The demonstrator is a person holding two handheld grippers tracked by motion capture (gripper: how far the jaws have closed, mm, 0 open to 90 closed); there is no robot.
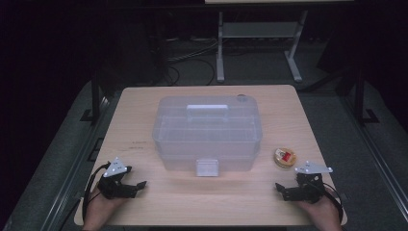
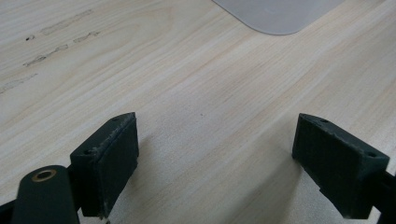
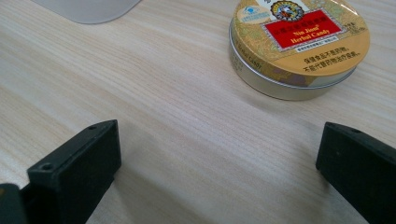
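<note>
Pale wood table (image 1: 144,120) carries a closed clear box (image 1: 207,130) mid-table; both hand-held grippers, left (image 1: 137,185) and right (image 1: 281,188), rest at the near corners, jaws apart and empty, probably staged for the tin (image 1: 284,157).

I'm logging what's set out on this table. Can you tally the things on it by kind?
Clear plastic box with lid, latch and handle: 1
Round candy tin: 1
Hand-held grippers, left gripper and right gripper, both open: 2
Total: 4
</note>
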